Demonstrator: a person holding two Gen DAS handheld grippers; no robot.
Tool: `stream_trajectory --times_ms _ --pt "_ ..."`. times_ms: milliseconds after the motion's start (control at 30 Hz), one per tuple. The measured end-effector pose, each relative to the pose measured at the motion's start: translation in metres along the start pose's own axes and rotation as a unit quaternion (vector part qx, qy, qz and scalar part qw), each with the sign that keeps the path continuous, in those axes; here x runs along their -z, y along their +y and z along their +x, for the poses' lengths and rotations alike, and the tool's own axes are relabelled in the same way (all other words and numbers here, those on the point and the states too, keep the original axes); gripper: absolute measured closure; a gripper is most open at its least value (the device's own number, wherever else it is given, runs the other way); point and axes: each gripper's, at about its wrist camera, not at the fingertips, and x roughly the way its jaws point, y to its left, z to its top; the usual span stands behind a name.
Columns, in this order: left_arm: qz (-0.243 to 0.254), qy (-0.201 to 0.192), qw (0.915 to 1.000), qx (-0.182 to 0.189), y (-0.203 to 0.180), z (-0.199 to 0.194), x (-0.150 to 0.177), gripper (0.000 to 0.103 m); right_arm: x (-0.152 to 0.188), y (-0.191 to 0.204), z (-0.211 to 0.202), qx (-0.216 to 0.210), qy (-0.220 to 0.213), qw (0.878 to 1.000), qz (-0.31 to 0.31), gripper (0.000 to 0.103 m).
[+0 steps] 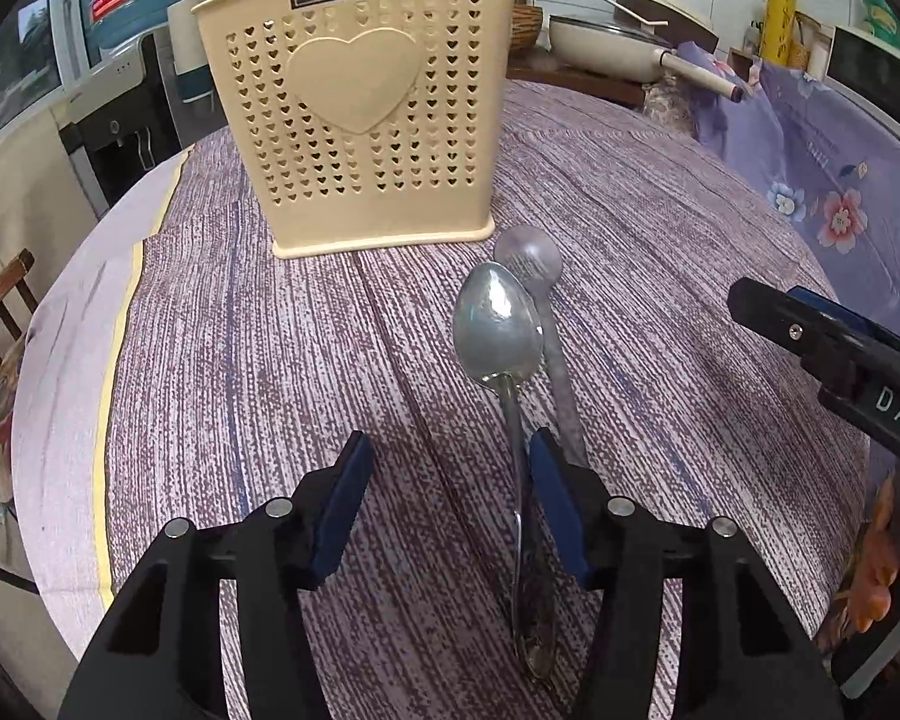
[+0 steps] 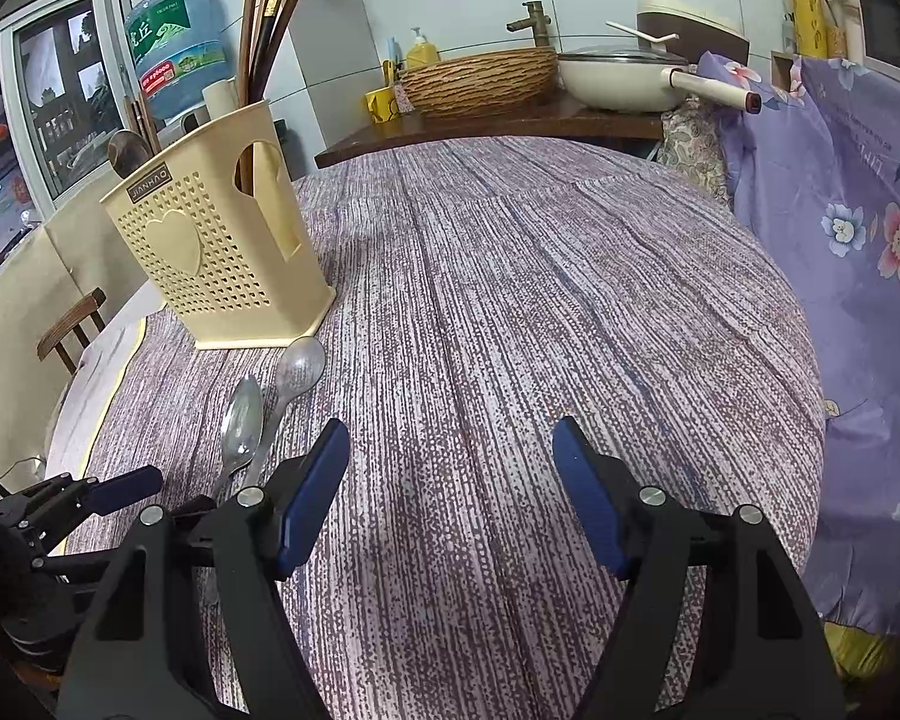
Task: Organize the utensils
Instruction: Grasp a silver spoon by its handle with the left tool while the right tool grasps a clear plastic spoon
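With the left gripper (image 1: 450, 510) half open around the near spoon (image 1: 498, 324) handle, holding nothing yet, centre it before closing; right gripper (image 2: 450, 492) wide, empty.

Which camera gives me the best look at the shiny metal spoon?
The left wrist view: the shiny metal spoon lies whole, bowl to handle end, between the left gripper's open fingers. The right wrist view shows only its bowl and upper handle, small and at the left edge; the rest is hidden.
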Motion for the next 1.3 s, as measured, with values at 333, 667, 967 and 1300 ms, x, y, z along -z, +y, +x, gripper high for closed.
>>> stream_trajectory --times_ms 333,667,967,1300 --pt "-0.017 -0.001 0.9995 -0.027 -0.002 0.003 -0.004 0.084 0.000 0.007 0.002 -0.004 0.005 1.000 -0.007 0.033" --pt "-0.074 0.001 0.9968 -0.030 0.033 -0.002 0.002 0.095 -0.007 0.035 0.014 -0.039 0.035 0.998 -0.029 0.033" --pt "-0.107 0.000 0.9938 -0.031 0.057 -0.009 0.012 0.095 -0.014 0.086 0.053 -0.015 0.084 0.992 -0.092 0.033" --pt "-0.130 -0.003 0.9910 -0.033 0.078 -0.014 0.016 0.095 -0.022 0.108 0.084 0.023 0.096 0.989 -0.111 0.048"
